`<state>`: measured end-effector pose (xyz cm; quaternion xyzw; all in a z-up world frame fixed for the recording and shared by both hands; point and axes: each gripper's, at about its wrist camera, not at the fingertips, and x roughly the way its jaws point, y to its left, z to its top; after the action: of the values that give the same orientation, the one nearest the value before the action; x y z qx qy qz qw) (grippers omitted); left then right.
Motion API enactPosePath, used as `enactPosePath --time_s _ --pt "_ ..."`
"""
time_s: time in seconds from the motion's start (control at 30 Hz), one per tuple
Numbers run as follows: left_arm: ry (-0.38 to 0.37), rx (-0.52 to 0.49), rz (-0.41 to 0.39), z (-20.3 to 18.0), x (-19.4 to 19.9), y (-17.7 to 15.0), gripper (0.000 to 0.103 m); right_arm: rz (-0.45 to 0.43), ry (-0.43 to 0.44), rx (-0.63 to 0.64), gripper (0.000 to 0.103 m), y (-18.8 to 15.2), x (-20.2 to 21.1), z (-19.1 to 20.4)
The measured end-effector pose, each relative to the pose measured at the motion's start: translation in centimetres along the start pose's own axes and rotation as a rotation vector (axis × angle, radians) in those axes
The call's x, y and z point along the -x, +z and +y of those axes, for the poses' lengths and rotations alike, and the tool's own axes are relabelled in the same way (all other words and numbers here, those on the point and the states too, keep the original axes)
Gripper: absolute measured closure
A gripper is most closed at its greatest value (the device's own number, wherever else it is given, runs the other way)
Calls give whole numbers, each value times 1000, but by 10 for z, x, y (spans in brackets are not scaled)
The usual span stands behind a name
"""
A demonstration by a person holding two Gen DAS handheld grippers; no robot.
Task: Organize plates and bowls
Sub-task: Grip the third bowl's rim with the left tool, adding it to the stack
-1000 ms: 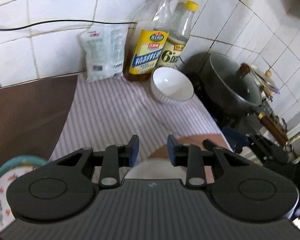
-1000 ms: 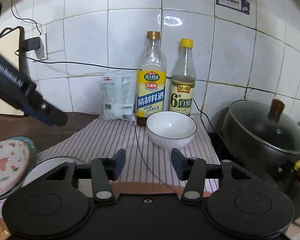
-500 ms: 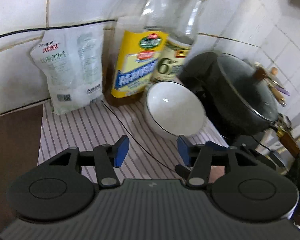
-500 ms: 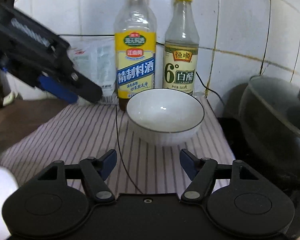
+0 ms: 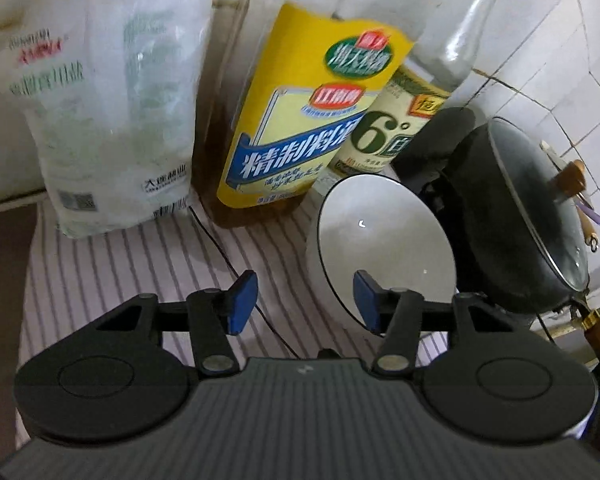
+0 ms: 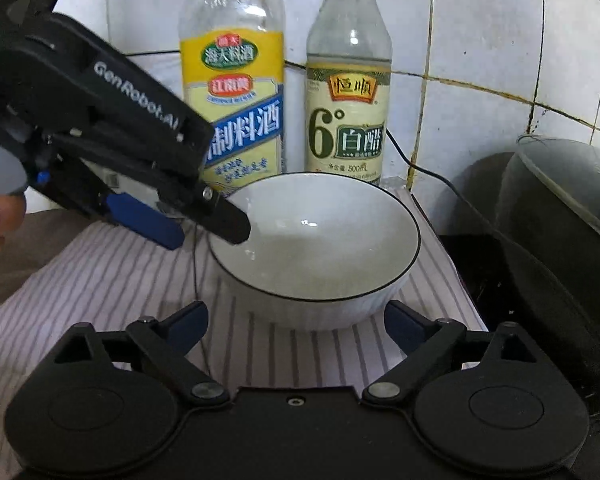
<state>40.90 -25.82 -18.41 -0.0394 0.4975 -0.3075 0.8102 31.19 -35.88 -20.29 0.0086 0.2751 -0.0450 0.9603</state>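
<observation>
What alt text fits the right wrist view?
A white bowl sits on a striped cloth, between the open right gripper and two bottles. The open left gripper reaches its left rim; a lidded pot stands right.

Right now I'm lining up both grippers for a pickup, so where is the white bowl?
The white bowl sits on the striped cloth, mid-frame in the right wrist view, just before the two bottles, beside the black pot on its right.
</observation>
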Motion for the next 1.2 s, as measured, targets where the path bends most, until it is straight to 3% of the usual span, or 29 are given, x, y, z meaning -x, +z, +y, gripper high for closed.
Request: enactPosePath --time_s 0.1,0.17,0.5,0.77,1.2 --pt "-18 7 4 2 -7 -5 67 -11 -1 2 6 0 -5 -2" --pt "-43 14 16 3 -9 -5 87 -22 5 6 6 1 -4 -3" --pt "-2 -25 35 -11 5 -4 87 -40 12 20 6 13 14 4" --pt "23 -52 24 -29 56 -10 87 -88 30 14 6 24 61 18" --pt "134 -110 11 -60 149 -64 88 -143 68 1 6 9 152 59"
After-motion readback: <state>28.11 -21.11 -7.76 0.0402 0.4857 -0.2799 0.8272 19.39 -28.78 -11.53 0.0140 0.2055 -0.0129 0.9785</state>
